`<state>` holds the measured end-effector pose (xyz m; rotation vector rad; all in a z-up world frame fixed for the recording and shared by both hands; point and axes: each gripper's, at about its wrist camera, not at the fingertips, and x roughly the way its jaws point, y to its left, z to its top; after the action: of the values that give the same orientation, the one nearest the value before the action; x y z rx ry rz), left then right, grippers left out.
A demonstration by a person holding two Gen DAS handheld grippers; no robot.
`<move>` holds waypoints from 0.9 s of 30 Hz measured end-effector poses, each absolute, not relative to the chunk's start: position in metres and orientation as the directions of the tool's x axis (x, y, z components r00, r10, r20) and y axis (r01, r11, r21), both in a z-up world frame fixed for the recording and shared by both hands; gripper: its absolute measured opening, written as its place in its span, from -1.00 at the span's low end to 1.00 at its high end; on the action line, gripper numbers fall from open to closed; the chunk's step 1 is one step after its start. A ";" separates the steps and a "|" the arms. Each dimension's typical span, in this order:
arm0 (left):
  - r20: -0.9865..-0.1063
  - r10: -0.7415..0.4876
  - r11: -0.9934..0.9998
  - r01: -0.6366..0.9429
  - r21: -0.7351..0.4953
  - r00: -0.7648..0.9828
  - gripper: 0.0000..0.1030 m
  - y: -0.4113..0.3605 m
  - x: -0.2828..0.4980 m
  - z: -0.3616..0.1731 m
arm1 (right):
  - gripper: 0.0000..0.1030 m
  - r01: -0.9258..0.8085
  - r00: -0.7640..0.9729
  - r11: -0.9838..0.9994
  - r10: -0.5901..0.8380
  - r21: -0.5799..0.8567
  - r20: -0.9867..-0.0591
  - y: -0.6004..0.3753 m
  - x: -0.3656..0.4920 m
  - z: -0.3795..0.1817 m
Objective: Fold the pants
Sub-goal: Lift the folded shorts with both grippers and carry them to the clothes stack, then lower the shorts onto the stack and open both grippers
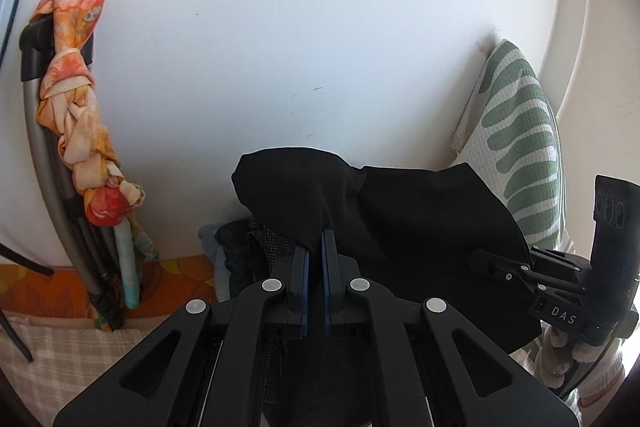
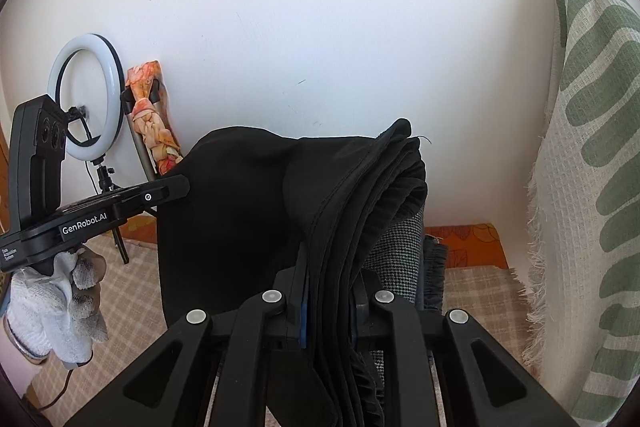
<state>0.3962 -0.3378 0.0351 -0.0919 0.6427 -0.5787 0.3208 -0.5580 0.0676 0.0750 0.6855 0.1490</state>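
The black pants [image 1: 420,223] hang lifted between both grippers in front of a white wall. My left gripper [image 1: 316,247] is shut on a thin fold of the pants at their left end. My right gripper [image 2: 332,279] is shut on a thick bunched stack of the pants [image 2: 360,203], several layers showing between the fingers. In the left wrist view the right gripper [image 1: 480,259] pinches the cloth's right edge. In the right wrist view the left gripper [image 2: 180,187] grips the cloth's left edge, held by a white-gloved hand [image 2: 52,303].
A pile of other clothes, grey houndstooth [image 2: 400,251] and dark cloth [image 1: 236,251], lies below on the beige checked bed cover [image 2: 132,291]. A green leaf-print cushion [image 2: 592,155] leans at right. A folded rack with an orange floral cloth [image 1: 80,107] and a ring light [image 2: 86,95] stand at left.
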 end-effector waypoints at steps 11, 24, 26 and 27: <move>-0.613 -0.420 0.900 0.396 -0.185 0.669 -0.94 -0.344 0.438 -0.011 | -0.68 -0.098 0.710 0.981 0.188 0.169 -0.679 -0.588 0.360 0.026; -0.632 -0.356 0.930 0.326 -0.168 0.688 -0.24 -0.340 0.440 -0.010 | 0.01 0.042 0.716 0.974 0.125 0.221 -0.687 -0.616 0.356 0.025; -0.632 -0.364 0.927 0.329 -0.179 0.684 -0.24 -0.337 0.437 -0.005 | 0.08 0.059 0.722 0.973 0.113 0.223 -0.683 -0.618 0.351 0.029; -0.632 -0.363 0.927 0.331 -0.174 0.685 -0.24 -0.336 0.434 -0.003 | 0.10 0.071 0.722 0.973 0.103 0.221 -0.685 -0.619 0.350 0.030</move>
<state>0.4343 -0.3359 -0.0027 -0.0472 0.7179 -0.3889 0.3496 -0.6186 0.0304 0.2395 0.7663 0.0179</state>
